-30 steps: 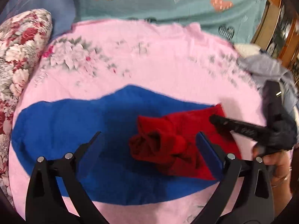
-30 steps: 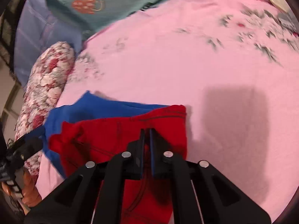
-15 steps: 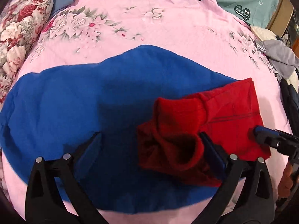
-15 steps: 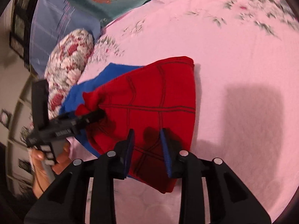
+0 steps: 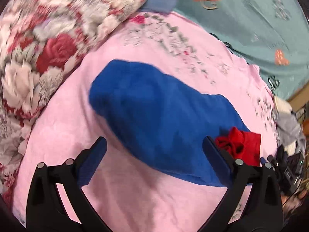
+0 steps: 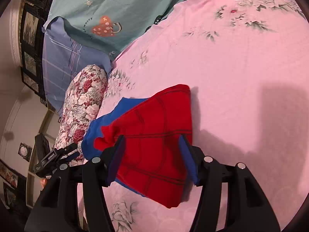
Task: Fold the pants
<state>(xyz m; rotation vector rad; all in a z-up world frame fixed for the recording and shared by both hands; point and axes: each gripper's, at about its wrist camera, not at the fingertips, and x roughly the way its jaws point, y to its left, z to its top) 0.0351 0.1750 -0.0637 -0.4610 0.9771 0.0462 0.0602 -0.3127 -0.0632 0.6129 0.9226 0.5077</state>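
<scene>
Red-and-blue pants (image 6: pixel 154 145), one pair, lie between just-opening right tongs (image 6: pixel 152 154); left tongs (image 5: pixel 154 160) released.

The teal sheet (image 6: pixel 108 5) carries small curved lettering beside its orange heart, and the left gripper (image 6: pixel 72 154) has a white label on its body; both are too small to read

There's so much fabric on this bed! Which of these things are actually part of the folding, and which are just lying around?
Part of the job:
- red and blue pants
- left gripper, open
- right gripper, jaws just opened, nothing pinched

Just lying about:
- floral pillow
- pink floral sheet
- teal bedcover with hearts
- grey clothes heap
</scene>
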